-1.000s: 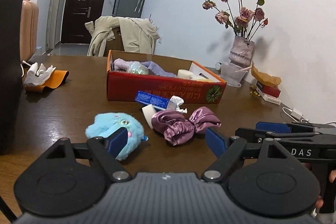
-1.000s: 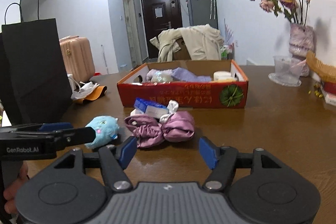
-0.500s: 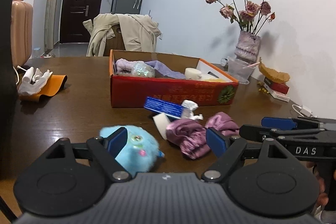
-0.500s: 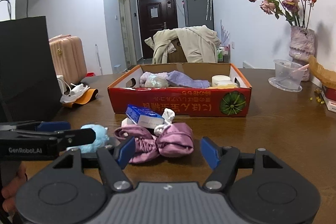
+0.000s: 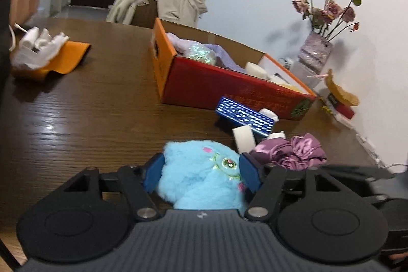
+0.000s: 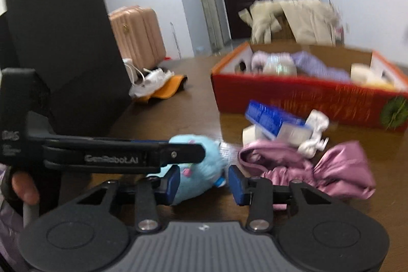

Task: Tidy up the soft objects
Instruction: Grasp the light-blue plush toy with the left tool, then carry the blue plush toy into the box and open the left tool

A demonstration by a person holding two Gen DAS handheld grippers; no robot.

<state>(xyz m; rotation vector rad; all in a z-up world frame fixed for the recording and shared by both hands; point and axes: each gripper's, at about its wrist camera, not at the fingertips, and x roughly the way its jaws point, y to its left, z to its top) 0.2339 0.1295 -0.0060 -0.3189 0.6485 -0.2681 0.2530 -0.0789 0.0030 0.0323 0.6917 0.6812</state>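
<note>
A fluffy sky-blue plush toy with pink spots sits at six o'clock, a shiny mauve satin cloth at four, and a royal-blue white-dotted packet before the red-orange box.

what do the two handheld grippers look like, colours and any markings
Both grippers are matte black, with ribbed housings, two round discs and silver pivot screws. The left gripper and right gripper have blue pads on their fingers. In the right wrist view, the left one's side reads "GenRobot.AI" and "DAS".
</note>
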